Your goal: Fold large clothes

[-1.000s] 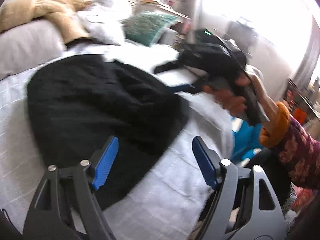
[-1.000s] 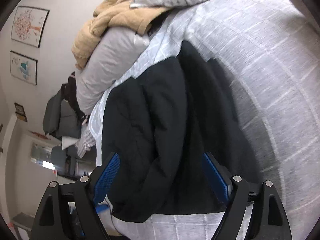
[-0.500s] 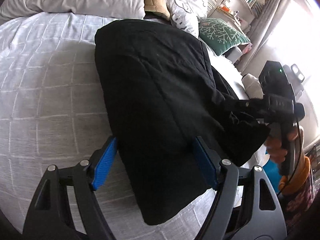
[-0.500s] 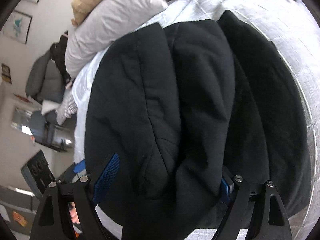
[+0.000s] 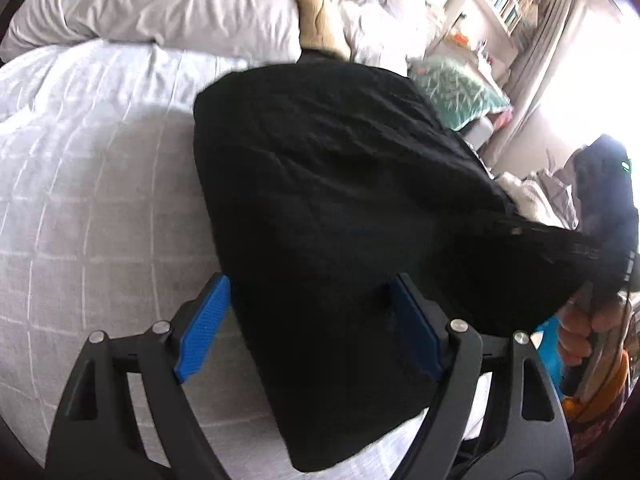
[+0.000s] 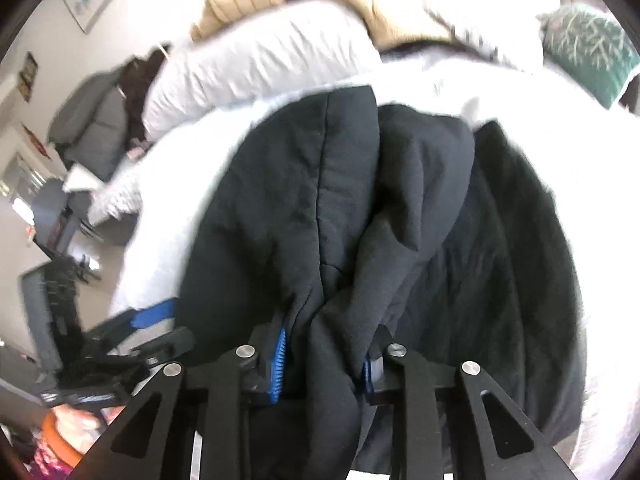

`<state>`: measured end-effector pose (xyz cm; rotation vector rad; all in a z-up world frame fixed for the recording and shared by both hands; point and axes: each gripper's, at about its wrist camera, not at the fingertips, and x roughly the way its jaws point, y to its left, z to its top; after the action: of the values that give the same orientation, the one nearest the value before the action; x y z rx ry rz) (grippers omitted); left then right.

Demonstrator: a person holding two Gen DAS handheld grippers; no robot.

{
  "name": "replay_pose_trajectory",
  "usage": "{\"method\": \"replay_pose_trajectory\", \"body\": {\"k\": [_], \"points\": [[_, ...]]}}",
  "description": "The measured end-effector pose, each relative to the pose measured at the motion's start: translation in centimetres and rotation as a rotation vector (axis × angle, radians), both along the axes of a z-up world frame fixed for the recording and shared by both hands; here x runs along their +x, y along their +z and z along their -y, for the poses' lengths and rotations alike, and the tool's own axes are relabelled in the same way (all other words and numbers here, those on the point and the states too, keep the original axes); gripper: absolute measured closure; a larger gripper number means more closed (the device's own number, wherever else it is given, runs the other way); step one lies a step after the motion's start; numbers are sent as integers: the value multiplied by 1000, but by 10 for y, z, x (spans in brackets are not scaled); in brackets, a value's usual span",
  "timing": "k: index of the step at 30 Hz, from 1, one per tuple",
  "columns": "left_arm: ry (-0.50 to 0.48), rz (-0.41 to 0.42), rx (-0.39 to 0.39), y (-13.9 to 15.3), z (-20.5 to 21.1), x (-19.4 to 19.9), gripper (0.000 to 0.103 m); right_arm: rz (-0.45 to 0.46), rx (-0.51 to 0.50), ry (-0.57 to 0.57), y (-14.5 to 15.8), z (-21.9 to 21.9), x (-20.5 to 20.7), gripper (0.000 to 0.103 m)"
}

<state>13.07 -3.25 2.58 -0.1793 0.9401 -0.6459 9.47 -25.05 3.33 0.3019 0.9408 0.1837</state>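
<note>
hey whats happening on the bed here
A person with a handheld two-finger gripper in each hand is folding a large black garment on a bed covered by a white grid-patterned quilt. The right gripper is shut on a bunched edge of the garment. The left gripper is open, its blue-padded fingers straddling the near end of the cloth without gripping it. A grey pillow and a teal patterned cushion lie at the head of the bed.
</note>
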Motion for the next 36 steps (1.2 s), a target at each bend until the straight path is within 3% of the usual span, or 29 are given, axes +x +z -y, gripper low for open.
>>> {"method": "replay_pose_trajectory", "body": {"k": [5,10,12,14,17,20,24,28,34,36], "points": [[-9,60,-49,16,18,-5,21,127,46,-67,38,47,-28,76],[-84,60,8,3,55,-9,21,70,101,-183,14,113,-40,73],[-116,52,37,-8,70,-12,21,-19,135,-195,-16,137,-39,64],[-133,41,45,-15,77,-12,21,-100,144,-212,-47,151,-38,45],[-113,31,27,-11,76,-6,21,-127,165,-222,-53,163,-43,33],[-79,64,18,1,73,-1,22,-68,151,-228,-30,169,-54,32],[-32,168,45,19,80,7,39,93,97,-373,12,185,-77,32],[-41,103,-10,8,97,20,50,221,128,-393,41,165,-67,34],[-80,186,74,-5,138,9,50,204,103,-268,26,100,-3,51],[-112,196,99,-10,146,4,50,207,26,-262,9,89,15,53]]}}
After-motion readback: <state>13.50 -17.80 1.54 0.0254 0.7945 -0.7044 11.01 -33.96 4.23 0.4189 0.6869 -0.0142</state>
